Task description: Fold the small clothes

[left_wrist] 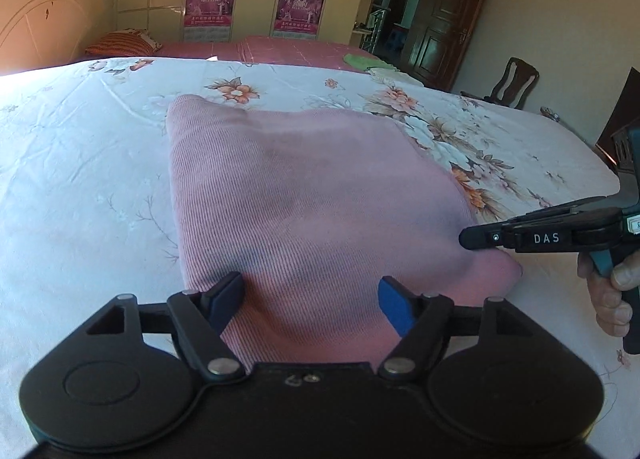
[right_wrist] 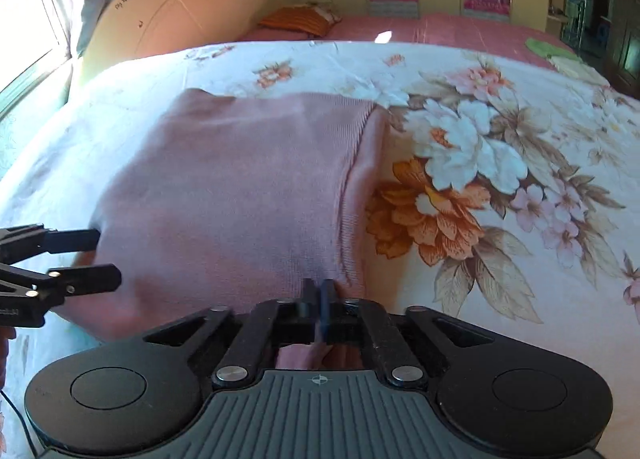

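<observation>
A pink knitted garment (left_wrist: 304, 199) lies folded on the flowered bedsheet (left_wrist: 80, 147); it also shows in the right wrist view (right_wrist: 240, 187). My left gripper (left_wrist: 310, 301) is open, its blue pads either side of the garment's near edge, holding nothing. It shows from the side in the right wrist view (right_wrist: 106, 257), at the garment's left edge. My right gripper (right_wrist: 319, 299) is shut on the garment's near edge by the ribbed hem (right_wrist: 352, 195). In the left wrist view its fingers (left_wrist: 476, 238) press at the garment's right corner.
The flowered sheet (right_wrist: 500, 163) covers a wide bed. Behind it lie a pink bedspread (left_wrist: 288, 51), an orange pillow (left_wrist: 120, 43) and green cloth (left_wrist: 364, 61). A headboard (right_wrist: 180, 11), wardrobes, a door and a chair (left_wrist: 514, 85) stand further back.
</observation>
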`<action>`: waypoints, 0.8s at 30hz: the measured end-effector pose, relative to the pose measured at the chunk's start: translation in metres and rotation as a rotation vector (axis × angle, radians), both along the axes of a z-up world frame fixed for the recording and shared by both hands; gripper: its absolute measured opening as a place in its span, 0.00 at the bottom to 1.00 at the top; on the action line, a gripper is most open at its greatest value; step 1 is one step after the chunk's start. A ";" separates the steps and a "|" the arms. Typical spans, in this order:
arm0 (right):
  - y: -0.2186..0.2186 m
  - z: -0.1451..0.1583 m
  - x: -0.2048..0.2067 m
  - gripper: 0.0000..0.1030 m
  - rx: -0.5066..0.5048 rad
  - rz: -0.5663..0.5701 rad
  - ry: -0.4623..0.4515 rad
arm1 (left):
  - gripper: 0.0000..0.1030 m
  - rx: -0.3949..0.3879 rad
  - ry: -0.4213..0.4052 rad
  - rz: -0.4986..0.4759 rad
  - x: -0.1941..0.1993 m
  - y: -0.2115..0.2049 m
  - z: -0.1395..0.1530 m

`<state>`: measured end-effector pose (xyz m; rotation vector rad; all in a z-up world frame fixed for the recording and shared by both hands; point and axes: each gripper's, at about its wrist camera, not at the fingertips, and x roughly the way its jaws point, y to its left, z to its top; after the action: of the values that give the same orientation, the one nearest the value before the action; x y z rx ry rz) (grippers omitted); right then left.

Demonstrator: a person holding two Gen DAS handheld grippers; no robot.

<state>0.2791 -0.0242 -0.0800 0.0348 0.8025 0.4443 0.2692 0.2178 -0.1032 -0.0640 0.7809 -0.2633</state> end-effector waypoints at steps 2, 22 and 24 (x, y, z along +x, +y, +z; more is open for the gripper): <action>0.003 0.004 -0.002 0.00 -0.038 0.014 -0.009 | 0.73 0.016 0.002 -0.001 -0.001 -0.003 0.001; 0.003 0.025 -0.029 0.00 -0.051 0.017 -0.064 | 0.75 0.063 0.017 0.126 -0.041 -0.015 0.006; 0.005 0.012 -0.031 0.00 -0.099 0.052 0.005 | 0.75 0.071 0.027 0.138 -0.046 -0.021 0.003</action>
<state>0.2478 -0.0195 -0.0682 -0.0766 0.8302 0.4530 0.2230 0.1971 -0.1004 -0.0542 0.8085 -0.1039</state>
